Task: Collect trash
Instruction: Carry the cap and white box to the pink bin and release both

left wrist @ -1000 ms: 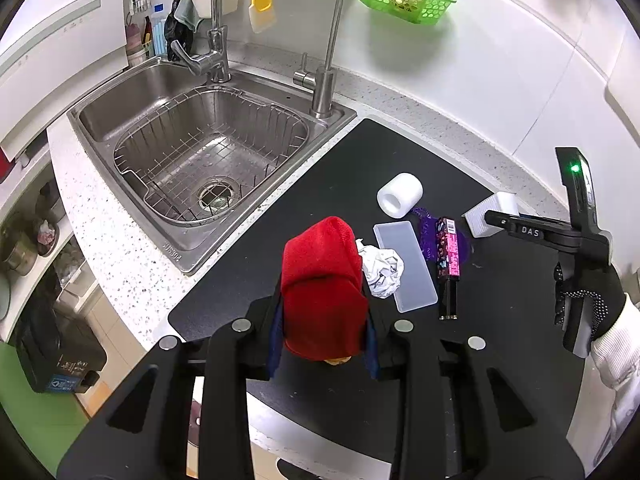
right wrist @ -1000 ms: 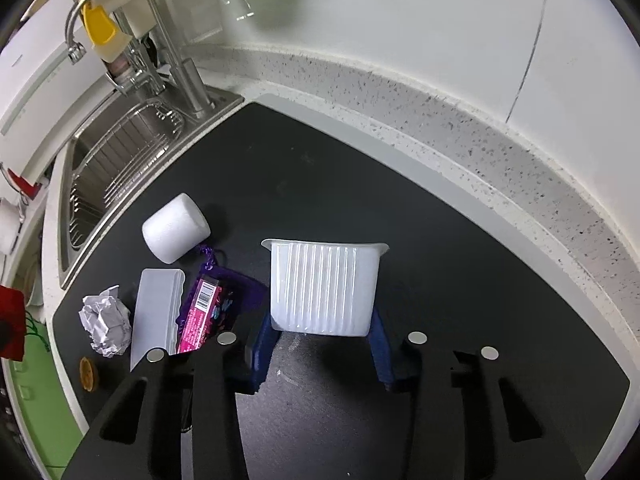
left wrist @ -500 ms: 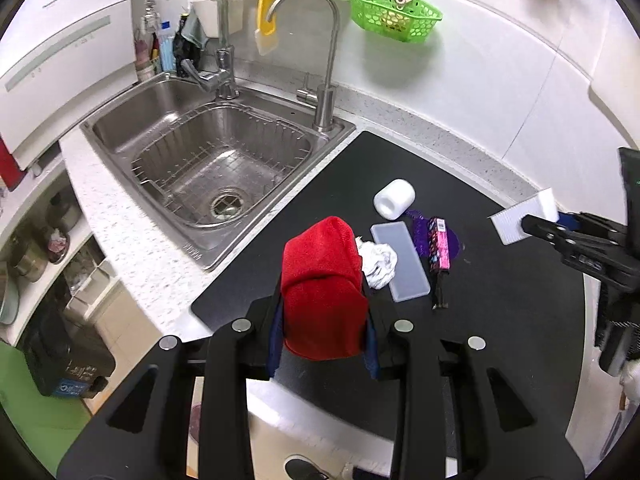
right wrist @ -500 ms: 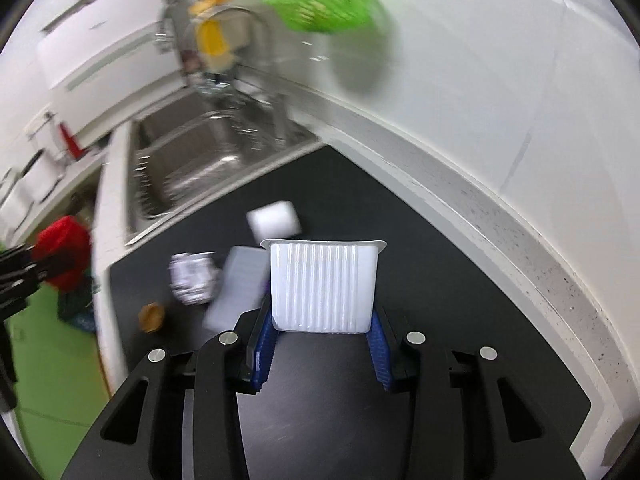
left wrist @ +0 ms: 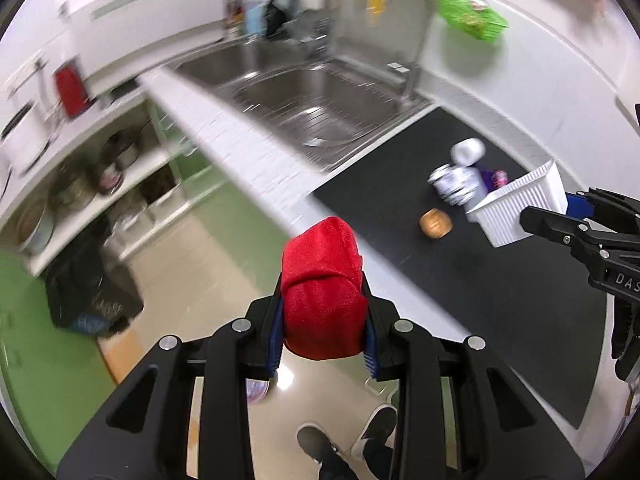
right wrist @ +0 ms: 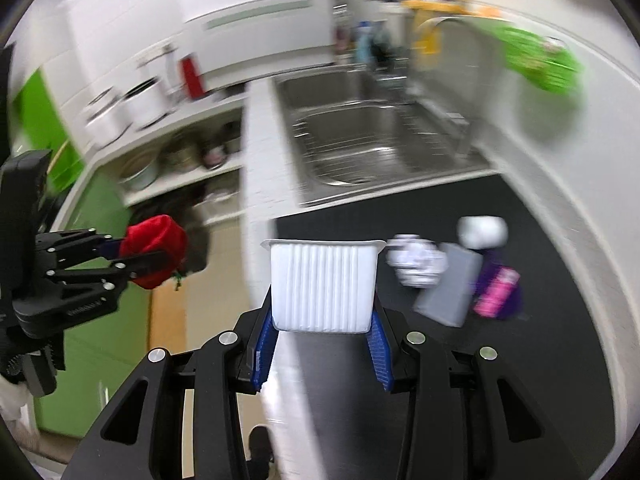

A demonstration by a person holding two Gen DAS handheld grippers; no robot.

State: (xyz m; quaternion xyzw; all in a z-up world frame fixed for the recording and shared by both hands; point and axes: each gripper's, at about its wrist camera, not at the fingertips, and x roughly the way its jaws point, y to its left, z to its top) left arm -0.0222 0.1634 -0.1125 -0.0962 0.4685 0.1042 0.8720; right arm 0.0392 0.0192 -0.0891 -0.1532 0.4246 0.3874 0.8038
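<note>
In the left wrist view the left gripper (left wrist: pixel 323 312) fills the lower centre of the frame, its jaws pinching a red bundle of cloth-like material (left wrist: pixel 322 292) that bulges up between the blue pads and stands clear above them. Beneath it is pale floor, with the person's shoes (left wrist: pixel 348 436) at the bottom centre. At the right edge of that frame the right gripper (left wrist: pixel 560 220) reaches in, clamped on a white ribbed plastic tub (left wrist: pixel 516 204) that hangs over the black mat (left wrist: pixel 500 320). In the right wrist view that tub (right wrist: pixel 323 284) sits in the middle of the frame, held by its two side walls between the blue pads, rim toward the top of the frame. The rest of the litter lies on the mat, apart from both grippers: a crumpled paper ball (right wrist: pixel 418 265), a flat grey-white lid (right wrist: pixel 450 290) just right of it, a white roll (right wrist: pixel 482 232) above, and a purple-pink wrapper (right wrist: pixel 498 290) further right. A small brown round item (left wrist: pixel 435 223) lies near the mat's edge. The steel sink (left wrist: pixel 304 92) occupies the upper centre, blurred.
</note>
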